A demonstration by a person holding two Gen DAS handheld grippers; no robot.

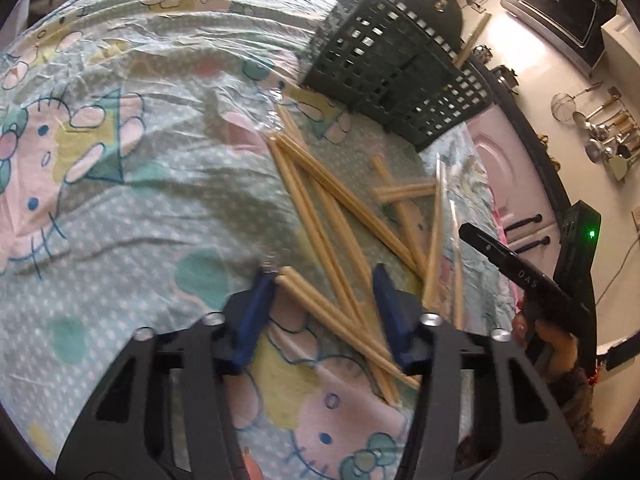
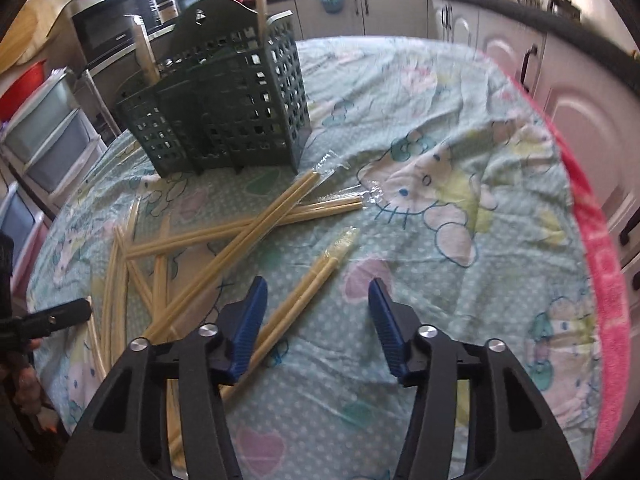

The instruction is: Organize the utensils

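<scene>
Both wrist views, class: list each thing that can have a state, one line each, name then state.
Left gripper: open, chopsticks between its pads.
Right gripper: open, over a wrapped chopstick pair.
Green basket: upright, holding sticks.
Loose chopsticks: scattered, crossing on the tablecloth.

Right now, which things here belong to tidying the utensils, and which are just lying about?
Part of the job:
- chopsticks scattered on the tablecloth
- green basket

Just lying about:
- toaster oven
- hanging ladles
- plastic drawers
</scene>
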